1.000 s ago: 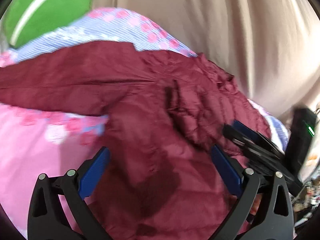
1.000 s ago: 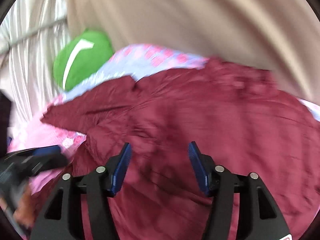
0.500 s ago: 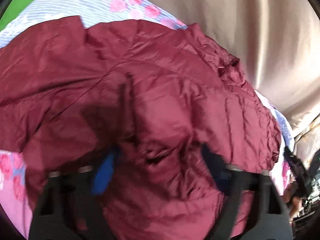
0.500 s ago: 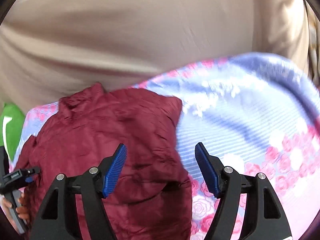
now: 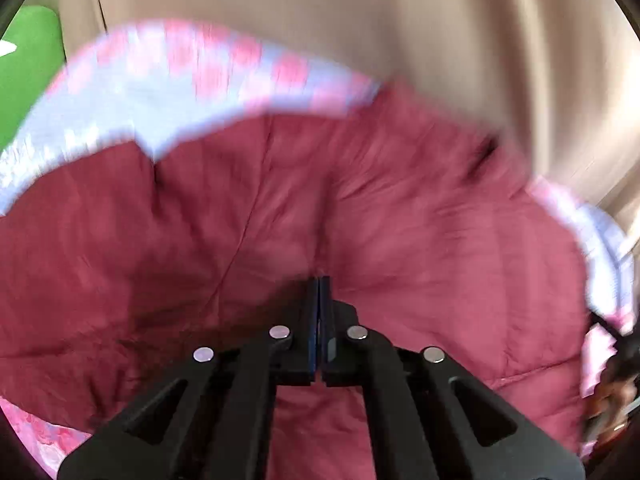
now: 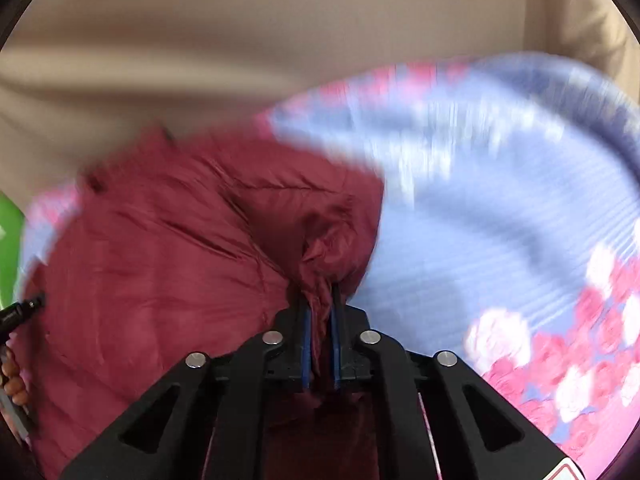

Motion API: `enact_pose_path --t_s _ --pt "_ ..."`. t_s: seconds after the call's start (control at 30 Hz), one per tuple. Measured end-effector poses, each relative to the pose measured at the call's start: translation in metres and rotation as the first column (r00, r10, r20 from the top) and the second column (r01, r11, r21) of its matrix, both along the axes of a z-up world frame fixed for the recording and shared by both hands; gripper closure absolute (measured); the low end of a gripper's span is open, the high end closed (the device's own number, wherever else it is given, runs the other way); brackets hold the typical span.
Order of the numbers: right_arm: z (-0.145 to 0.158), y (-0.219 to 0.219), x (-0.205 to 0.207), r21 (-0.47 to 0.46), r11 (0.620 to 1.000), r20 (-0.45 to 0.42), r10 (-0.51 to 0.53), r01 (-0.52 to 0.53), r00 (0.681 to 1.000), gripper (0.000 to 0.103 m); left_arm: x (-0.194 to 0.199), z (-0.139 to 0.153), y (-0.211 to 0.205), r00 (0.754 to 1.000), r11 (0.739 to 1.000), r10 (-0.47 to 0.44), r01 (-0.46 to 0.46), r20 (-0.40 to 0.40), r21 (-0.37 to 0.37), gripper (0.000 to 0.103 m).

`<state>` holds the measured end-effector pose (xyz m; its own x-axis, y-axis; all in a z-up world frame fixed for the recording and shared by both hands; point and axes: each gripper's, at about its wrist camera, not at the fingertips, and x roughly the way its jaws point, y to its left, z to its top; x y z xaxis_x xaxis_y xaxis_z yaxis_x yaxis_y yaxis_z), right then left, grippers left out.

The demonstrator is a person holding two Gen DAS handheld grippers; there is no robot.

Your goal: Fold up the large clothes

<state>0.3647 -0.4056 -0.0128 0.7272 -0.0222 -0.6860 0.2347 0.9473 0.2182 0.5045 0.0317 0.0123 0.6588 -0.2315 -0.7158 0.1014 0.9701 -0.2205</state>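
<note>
- Both grippers were spread wide half a second back; now both have clamped down, so the grab just happened.
- Left wrist view: the left gripper [image 5: 319,312] has its blue pads pressed flat together, tips right against the maroon jacket [image 5: 400,240]. Can't really tell whether a thin layer is caught between them or nothing at all, no fabric shows in the gap.
- Same view: the jacket fills everything ahead of the fingers and out to both sides, lying on the floral bedsheet [image 5: 168,92], beige curtain [image 5: 360,20] beyond it. A green cushion [image 5: 28,72] peeks in far left.
- Right wrist view: the right gripper [image 6: 320,336] is pinching a bunched ridge of jacket [image 6: 160,260] edge, fabric clearly sandwiched between the pads. My guess is it's holding that edge to drag it over for a fold.
- Same view: the jacket spreads ahead and off to the left of the fingers, its long axis seemingly running left-right across the bed, with bare bedsheet [image 6: 500,200] to the right.
</note>
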Motion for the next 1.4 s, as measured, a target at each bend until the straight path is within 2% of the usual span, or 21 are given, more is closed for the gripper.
enact_pose_path --t_s 0.07,0.13,0.2,0.27,0.33,0.4,0.47,0.57,0.73,0.77,0.87,0.97,1.03,1.07,1.1,1.13,1.17,1.2,1.3,1.37,1.4 --pt "0.015 -0.006 -0.019 0.011 1.000 0.058 -0.027 0.026 0.998 0.086 -0.001 -0.008 0.000 0.999 1.000 0.007 -0.006 0.031 -0.026 0.103" --pt "0.030 -0.014 -0.044 0.027 0.998 0.119 -0.051 0.048 0.992 0.062 0.000 -0.006 0.004 1.000 0.999 0.008 -0.007 0.024 -0.054 0.103" --pt "0.036 -0.020 -0.064 0.003 0.998 0.138 -0.063 0.064 0.988 0.052 -0.002 -0.005 0.009 1.000 0.998 0.002 -0.001 0.015 -0.066 0.103" --pt "0.028 -0.017 -0.078 -0.066 0.997 0.084 -0.031 0.037 0.996 0.052 -0.007 0.001 0.008 1.000 0.997 -0.005 0.005 0.009 -0.080 0.101" --pt "0.016 -0.005 -0.085 -0.149 0.989 0.029 0.020 -0.016 0.999 0.052 -0.021 0.007 0.004 1.000 0.995 -0.027 0.028 0.009 -0.094 0.089" --pt "0.003 0.007 -0.085 -0.243 0.966 -0.015 0.084 -0.085 0.996 0.051 -0.029 0.007 -0.006 0.999 0.995 -0.049 0.049 -0.002 -0.082 0.060" --pt "-0.006 0.020 -0.079 -0.291 0.948 -0.050 0.117 -0.127 0.992 0.051 -0.033 0.005 -0.010 0.998 0.996 -0.060 0.059 -0.004 -0.069 0.055" --pt "-0.007 0.030 -0.058 -0.337 0.931 -0.052 0.133 -0.143 0.990 0.055 -0.025 0.000 -0.020 0.999 0.999 -0.037 0.037 0.000 0.001 0.055" --pt "0.021 0.012 -0.048 -0.218 0.971 0.061 0.111 -0.095 0.992 0.094 -0.009 -0.006 -0.009 1.000 0.996 0.018 -0.020 0.024 0.091 0.083" --pt "0.020 0.004 -0.047 -0.198 0.977 0.067 0.090 -0.075 0.994 0.094 -0.010 -0.009 -0.009 0.999 0.992 0.029 -0.032 0.026 0.125 0.092" --pt "-0.010 -0.015 -0.034 -0.141 0.988 -0.034 0.064 -0.068 0.997 0.094 -0.003 -0.015 -0.011 0.999 0.986 0.029 -0.035 0.037 0.164 0.095" --pt "-0.008 -0.014 -0.044 -0.153 0.986 -0.032 0.055 -0.059 0.998 0.091 -0.012 -0.007 0.001 0.998 0.991 0.053 -0.058 0.044 0.123 0.094" --pt "-0.002 -0.009 -0.052 -0.174 0.983 -0.021 0.053 -0.056 0.998 0.091 -0.026 0.005 0.015 0.997 0.998 0.060 -0.060 0.045 0.011 0.092" --pt "0.001 -0.007 -0.055 -0.191 0.980 -0.017 0.053 -0.055 0.998 0.091 -0.034 0.012 0.019 0.998 0.998 0.051 -0.049 0.047 -0.040 0.083" --pt "0.004 -0.006 -0.055 -0.201 0.978 -0.015 0.051 -0.053 0.999 0.091 -0.041 0.018 0.019 0.998 0.996 0.035 -0.031 0.051 -0.083 0.064" --pt "0.005 -0.007 -0.055 -0.203 0.978 -0.012 0.054 -0.055 0.998 0.091 -0.049 0.023 0.016 0.999 0.993 0.010 -0.004 0.048 -0.120 0.054" --pt "0.007 -0.005 -0.058 -0.205 0.977 -0.011 0.056 -0.057 0.998 0.090 -0.054 0.025 0.010 0.999 0.989 -0.016 0.022 0.042 -0.147 0.032" --pt "0.007 -0.005 -0.056 -0.206 0.977 -0.011 0.058 -0.059 0.998 0.084 -0.056 0.025 0.004 0.999 0.986 -0.036 0.041 0.033 -0.160 0.020" --pt "0.007 -0.007 -0.046 -0.190 0.980 -0.017 0.050 -0.052 0.999 0.083 -0.048 0.011 -0.026 0.992 0.983 -0.113 0.104 -0.052 -0.151 0.018" --pt "0.008 -0.010 -0.044 -0.168 0.984 -0.016 0.052 -0.054 0.999 0.083 -0.033 -0.002 -0.036 0.989 0.986 -0.113 0.100 -0.096 -0.133 0.021" --pt "0.008 -0.008 -0.042 -0.165 0.985 -0.014 0.053 -0.055 0.998 0.083 -0.028 -0.006 -0.039 0.988 0.987 -0.110 0.095 -0.112 -0.133 0.039"
